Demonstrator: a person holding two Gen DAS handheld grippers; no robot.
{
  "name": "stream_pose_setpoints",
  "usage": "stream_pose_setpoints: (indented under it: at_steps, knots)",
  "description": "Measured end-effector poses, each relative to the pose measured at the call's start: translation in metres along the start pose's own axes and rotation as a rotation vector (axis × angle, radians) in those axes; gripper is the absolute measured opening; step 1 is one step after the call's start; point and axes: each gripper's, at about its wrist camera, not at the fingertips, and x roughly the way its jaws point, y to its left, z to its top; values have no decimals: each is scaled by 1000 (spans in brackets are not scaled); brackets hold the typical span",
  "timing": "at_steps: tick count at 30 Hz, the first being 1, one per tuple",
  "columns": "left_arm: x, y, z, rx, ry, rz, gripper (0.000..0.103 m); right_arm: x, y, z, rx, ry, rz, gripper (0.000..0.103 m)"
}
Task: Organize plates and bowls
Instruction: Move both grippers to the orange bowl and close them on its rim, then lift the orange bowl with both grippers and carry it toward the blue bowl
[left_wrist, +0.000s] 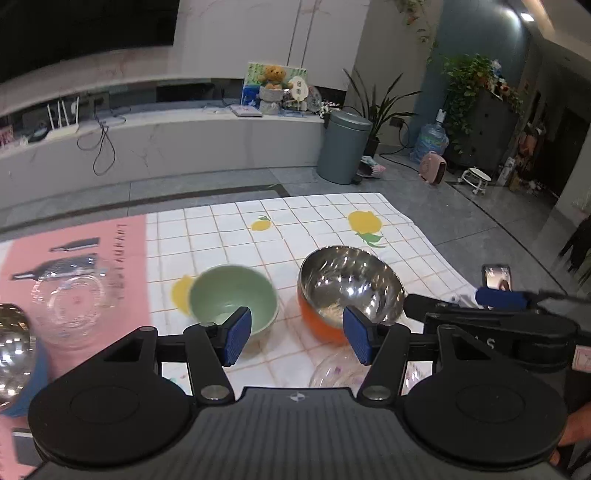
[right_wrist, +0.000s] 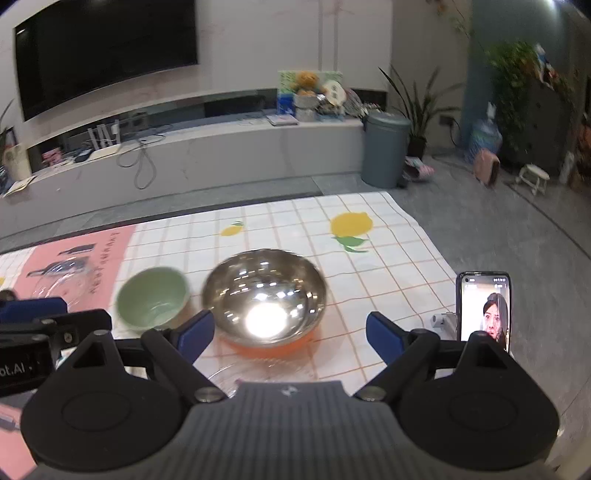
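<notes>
Centrally, a steel bowl with an orange outside (right_wrist: 264, 295) is seen on the checked lemon-print cloth (right_wrist: 388, 258), and it serves as the landmark. Just to its left a green bowl (right_wrist: 153, 301) is set upright, apart from it. Further left, on a pink mat (left_wrist: 122, 251), a clear glass bowl (left_wrist: 74, 302) is placed. A phone (right_wrist: 484, 310) is propped upright to the right of the steel bowl. The left gripper (left_wrist: 297, 332) is held wide open before the steel bowl, nothing grasped. The right gripper (right_wrist: 291, 338) is likewise spread wide and empty, the steel bowl framed between its fingers.
</notes>
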Motion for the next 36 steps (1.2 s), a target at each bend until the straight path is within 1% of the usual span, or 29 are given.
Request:
stream_pose_setpoints:
  at_steps: [1,3,4,6,7,12,14,15,17,19,21,23,27,28,29,30,34,36]
  knots:
    - [7,0,2,-20,13,2,68,6,-3,3,11,11,2,87]
    - [17,-1,9,-61,18,-38,67,16,-11,7,49,31,22,86]
    - [25,-2,13,-81,17,-62,67,22,-16,9,67,41,22,84]
    - [38,-4,18,-93,25,-87,67,34,-23,13,94,63,9,81]
    - [45,-5,20,-100,37,-82,67,41,-27,16,107,74,10,79]
    - [78,-3,22,-160,116,-59,57,62,-44,23,189,138,24,69]
    - [92,-2,21,-177,148,-49,53,70,-48,22,213,164,38,58]
    - [96,0,21,-183,159,-41,52,76,-49,21,222,179,43,56]
    - [103,3,19,-199,169,-19,49,86,-53,19,242,205,48,51]
    - [111,2,18,-201,177,-13,47,93,-56,17,260,219,49,50]
    - [116,2,17,-199,184,-13,44,99,-57,14,275,235,55,45]
    - [122,1,17,-192,197,-9,32,105,-57,11,292,251,66,40]
    - [127,2,17,-207,199,2,26,114,-58,9,315,260,79,38]
    - [128,3,16,-210,199,3,22,115,-58,8,320,259,83,35]
    - [129,3,16,-207,202,2,16,115,-58,8,324,257,90,31]
    - [129,3,16,-203,206,1,16,116,-58,9,327,256,100,29]
    - [130,2,18,-201,209,-8,15,115,-55,10,333,262,112,13]
    - [128,0,18,-189,207,-2,15,115,-52,11,322,266,96,12]
